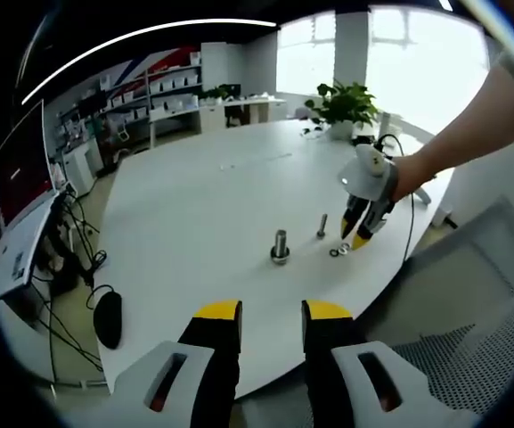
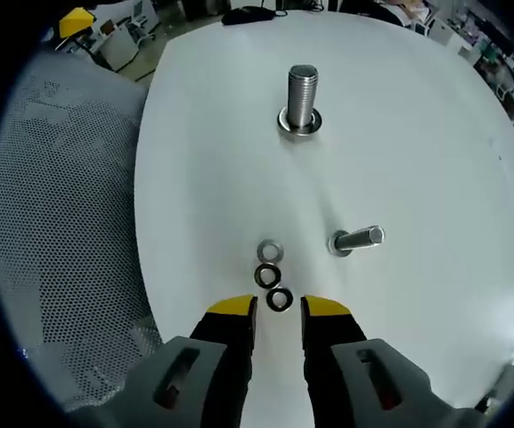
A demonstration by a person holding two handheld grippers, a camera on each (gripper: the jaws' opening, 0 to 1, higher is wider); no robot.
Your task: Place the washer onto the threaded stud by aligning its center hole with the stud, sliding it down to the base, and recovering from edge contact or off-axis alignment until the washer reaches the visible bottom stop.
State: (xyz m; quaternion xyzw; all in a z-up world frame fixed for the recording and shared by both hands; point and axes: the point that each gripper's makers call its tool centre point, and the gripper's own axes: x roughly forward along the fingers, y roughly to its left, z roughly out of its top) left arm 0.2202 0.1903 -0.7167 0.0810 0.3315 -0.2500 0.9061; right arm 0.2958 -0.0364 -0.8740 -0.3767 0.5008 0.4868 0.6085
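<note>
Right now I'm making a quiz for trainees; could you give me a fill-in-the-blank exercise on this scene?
1. On the table, ____ washers lie in a row before the right gripper.
2. The large stud stands ____.
3. The right gripper's jaws are ____.
4. The left gripper holds ____.

Missing words: three; upright; open; nothing

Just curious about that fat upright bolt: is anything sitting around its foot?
A silver washer already rings the base of the big threaded stud, flat on the white table. Whatever lies under it is covered. Three loose washers lie before the open right gripper.
</note>
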